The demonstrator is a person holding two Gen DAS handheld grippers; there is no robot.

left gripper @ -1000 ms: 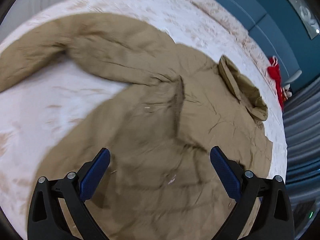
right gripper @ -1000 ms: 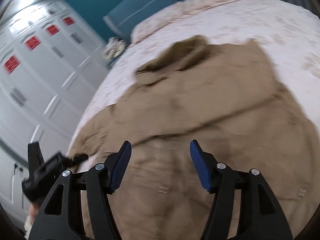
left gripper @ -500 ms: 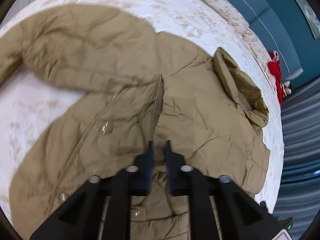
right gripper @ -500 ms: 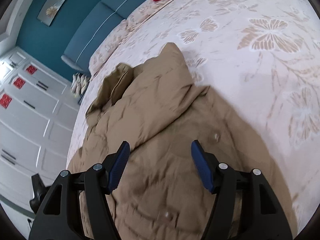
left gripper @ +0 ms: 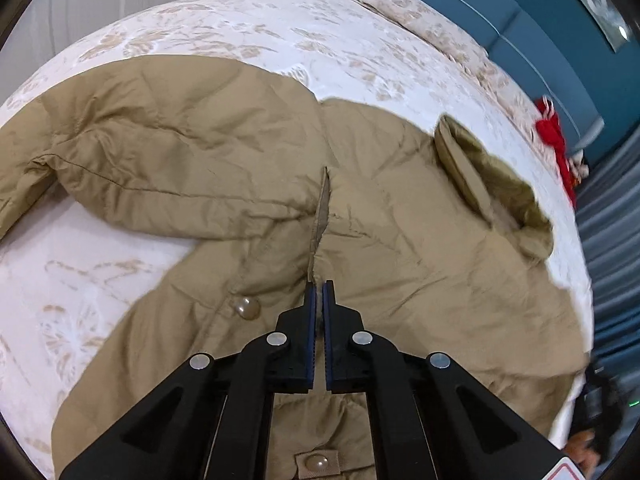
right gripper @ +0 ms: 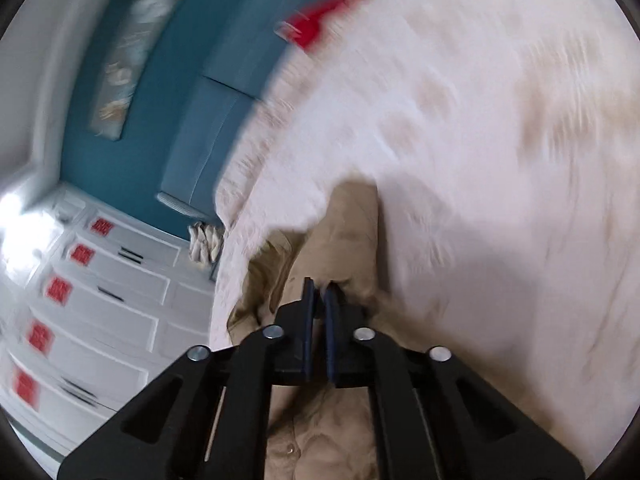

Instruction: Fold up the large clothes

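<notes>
Pinching tan coat (left gripper: 400, 240): both hand-held grippers clamped.

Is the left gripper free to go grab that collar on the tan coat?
Probably not yet: the left gripper is shut on the coat's front edge. The collar lies uncovered beyond.

A tan coat (left gripper: 400, 208) is spread flat over a flowery white bedspread (left gripper: 248, 24), one sleeve (left gripper: 152, 152) thrown out to the left. Its front edge is pinched tight by the left gripper (left gripper: 319, 292), right beside a snap button (left gripper: 247, 306). Something red (left gripper: 554, 136) is dumped by the blue headboard (left gripper: 532, 36).
</notes>
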